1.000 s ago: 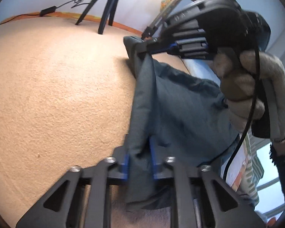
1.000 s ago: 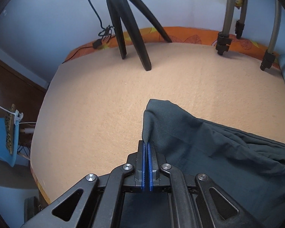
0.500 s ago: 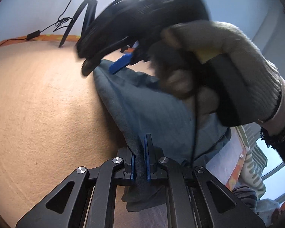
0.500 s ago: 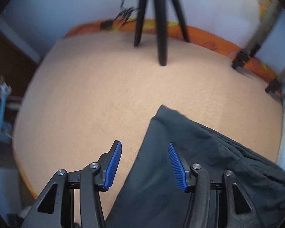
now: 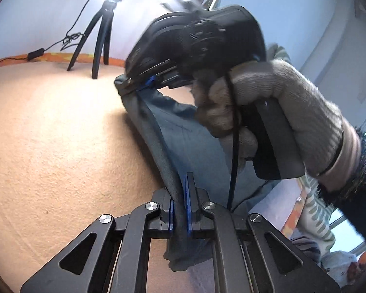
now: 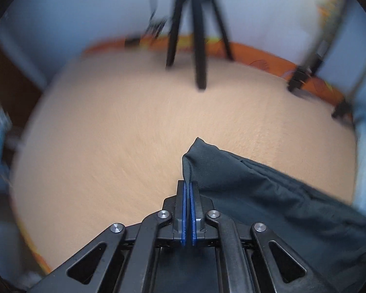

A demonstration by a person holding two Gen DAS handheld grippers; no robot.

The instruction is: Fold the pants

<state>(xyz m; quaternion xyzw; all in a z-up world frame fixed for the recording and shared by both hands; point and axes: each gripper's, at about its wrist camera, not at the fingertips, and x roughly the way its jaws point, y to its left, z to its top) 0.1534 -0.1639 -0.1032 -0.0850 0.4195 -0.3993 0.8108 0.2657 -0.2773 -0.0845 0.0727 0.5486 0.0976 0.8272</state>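
Both grippers are clamped on the dark pants, the left gripper at one edge and the right gripper at a corner, lifted off the peach-coloured bed.

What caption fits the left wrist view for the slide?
Both grippers pinch the dark pants: left gripper on the near edge, right gripper on the far corner, above tan bedding.
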